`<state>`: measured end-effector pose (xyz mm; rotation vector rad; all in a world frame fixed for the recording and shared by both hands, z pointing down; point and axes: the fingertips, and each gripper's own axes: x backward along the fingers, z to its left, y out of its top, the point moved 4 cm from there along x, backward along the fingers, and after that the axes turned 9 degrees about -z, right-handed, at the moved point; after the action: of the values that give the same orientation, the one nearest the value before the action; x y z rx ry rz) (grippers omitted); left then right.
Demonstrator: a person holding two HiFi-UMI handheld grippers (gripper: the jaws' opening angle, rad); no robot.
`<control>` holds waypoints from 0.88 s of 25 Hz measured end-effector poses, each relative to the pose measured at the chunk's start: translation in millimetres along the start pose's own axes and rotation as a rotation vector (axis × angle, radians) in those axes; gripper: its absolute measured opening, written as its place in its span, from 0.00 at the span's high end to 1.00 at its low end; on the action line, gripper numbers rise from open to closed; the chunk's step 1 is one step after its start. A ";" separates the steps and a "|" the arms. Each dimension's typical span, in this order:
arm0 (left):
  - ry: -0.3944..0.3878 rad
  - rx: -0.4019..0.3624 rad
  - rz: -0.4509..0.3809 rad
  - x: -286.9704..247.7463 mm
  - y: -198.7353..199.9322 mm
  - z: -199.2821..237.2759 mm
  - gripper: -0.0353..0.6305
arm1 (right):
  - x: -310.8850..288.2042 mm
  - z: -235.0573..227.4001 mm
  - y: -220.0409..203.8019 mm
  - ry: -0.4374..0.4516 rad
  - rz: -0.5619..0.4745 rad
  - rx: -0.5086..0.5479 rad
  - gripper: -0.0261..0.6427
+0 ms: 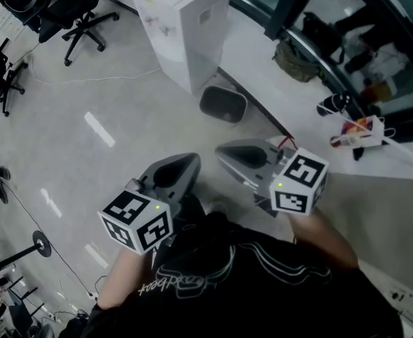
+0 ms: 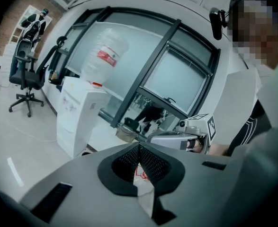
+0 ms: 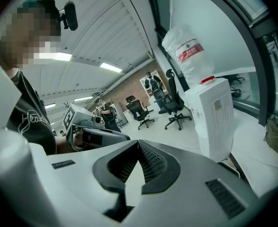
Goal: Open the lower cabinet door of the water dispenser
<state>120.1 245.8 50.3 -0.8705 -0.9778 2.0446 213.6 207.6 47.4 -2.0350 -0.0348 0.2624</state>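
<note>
Closest to the head camera, a black printed shirt is seen, and just beyond it two marker cubes, one on each tool. Both tools are held level in front of the body, side by side and apart. The left gripper is clenched, its ribbed pads brought together at the tip with nothing caught between them. The right gripper is likewise closed and empty.

Well ahead of both tips, the water dispenser is stood on the pale glossy floor near a long glazed wall. It is shown as a tall white box with plain flat panels, and an upturned clear bottle with a red label is mounted on top. A small grey panel is seen high on one face. The lower cabinet door cannot be made out from these angles. A grey bin is placed just beside its base. Black office chairs are stood further off.
</note>
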 end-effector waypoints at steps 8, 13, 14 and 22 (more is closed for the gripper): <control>-0.031 -0.019 0.112 -51.7 -13.9 97.1 0.95 | -69.6 -71.7 -19.1 -0.098 0.016 -0.096 0.94; -0.059 -0.088 0.163 -78.9 -17.0 168.7 0.95 | -120.1 -121.2 -34.4 -0.143 0.067 -0.037 0.94; -0.066 -0.084 0.171 -85.1 -20.8 182.6 0.95 | -128.7 -132.2 -40.3 -0.153 0.073 -0.032 0.94; -0.044 -0.001 0.250 -131.1 -75.8 283.3 0.95 | -191.8 -202.1 -101.3 -0.204 0.116 -0.015 0.94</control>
<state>-12.7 73.8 286.9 -0.9938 -0.9320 2.2822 76.0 51.0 258.1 -2.0212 -0.0462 0.5436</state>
